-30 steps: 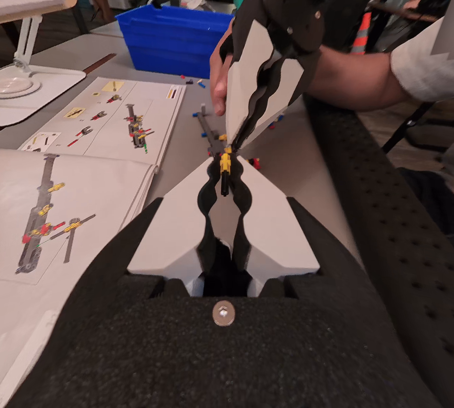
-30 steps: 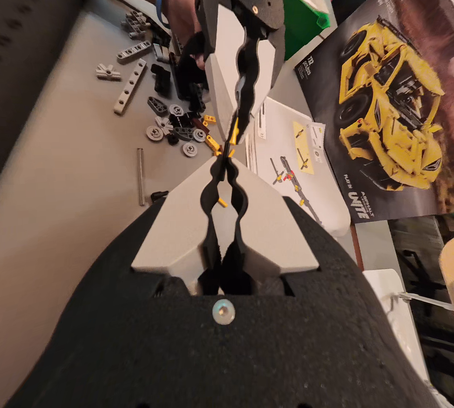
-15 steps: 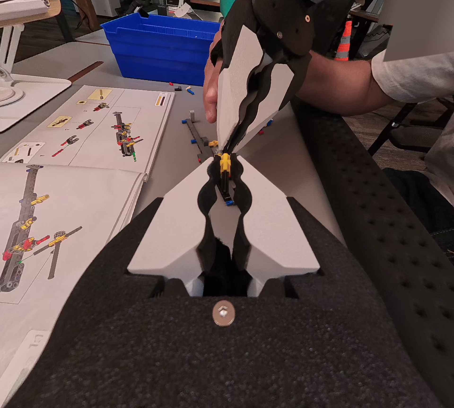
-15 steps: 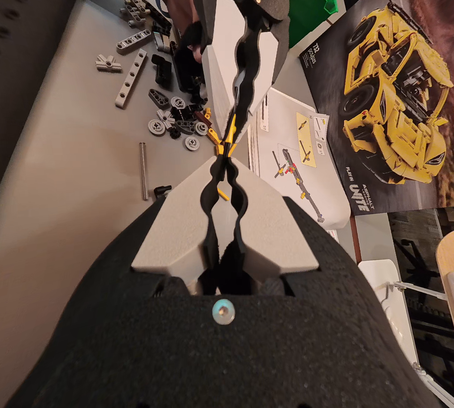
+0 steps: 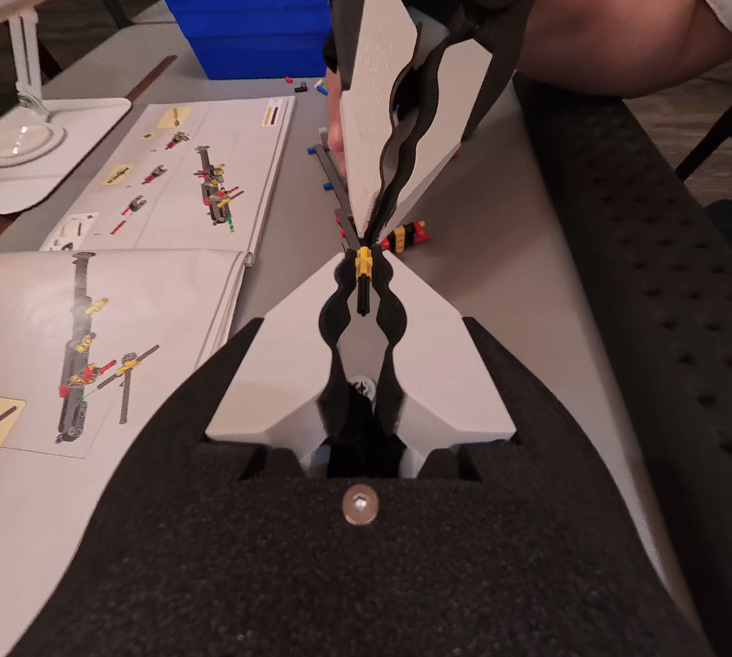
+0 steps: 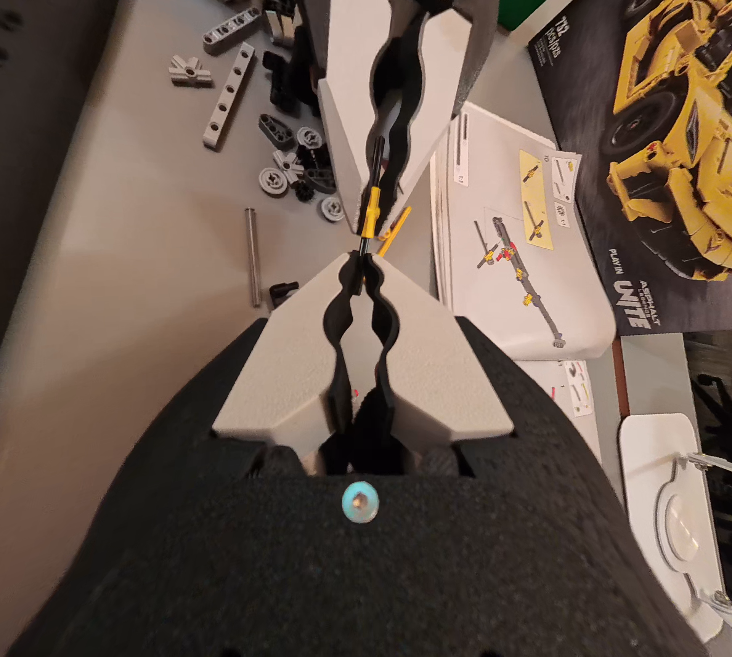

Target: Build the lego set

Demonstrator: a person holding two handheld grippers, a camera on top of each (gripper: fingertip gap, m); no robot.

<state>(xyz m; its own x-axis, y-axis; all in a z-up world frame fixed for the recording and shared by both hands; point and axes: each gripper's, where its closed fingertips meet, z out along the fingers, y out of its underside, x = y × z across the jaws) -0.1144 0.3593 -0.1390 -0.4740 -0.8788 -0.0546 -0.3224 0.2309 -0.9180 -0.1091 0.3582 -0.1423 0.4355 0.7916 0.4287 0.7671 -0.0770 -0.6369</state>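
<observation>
My left gripper (image 5: 362,260) is shut on a small yellow connector (image 5: 363,262) with a black axle (image 5: 362,299) running through it. My right gripper (image 6: 361,260) faces it tip to tip and is shut on the far end of the same black axle (image 6: 363,245). The right wrist view shows the yellow connector (image 6: 371,212) in the left gripper (image 6: 366,230) above. The left wrist view shows the right gripper (image 5: 368,238) coming down from above. A long dark grey beam assembly (image 5: 330,172) with blue pins lies on the table behind, partly hidden.
An open instruction booklet (image 5: 178,170) lies left and a blue bin (image 5: 253,4) stands behind. A yellow and red sub-assembly (image 5: 404,236) lies near the tips. Loose grey and black parts (image 6: 285,147), a metal rod (image 6: 252,254) and the set's box (image 6: 653,123) show in the right wrist view. Only a small space, under 4 cm, lies between the two pairs of fingers.
Both grippers stay shut and tip to tip. The yellow connector has drawn away from the right gripper's tips, so a short length of black axle now shows between them.
</observation>
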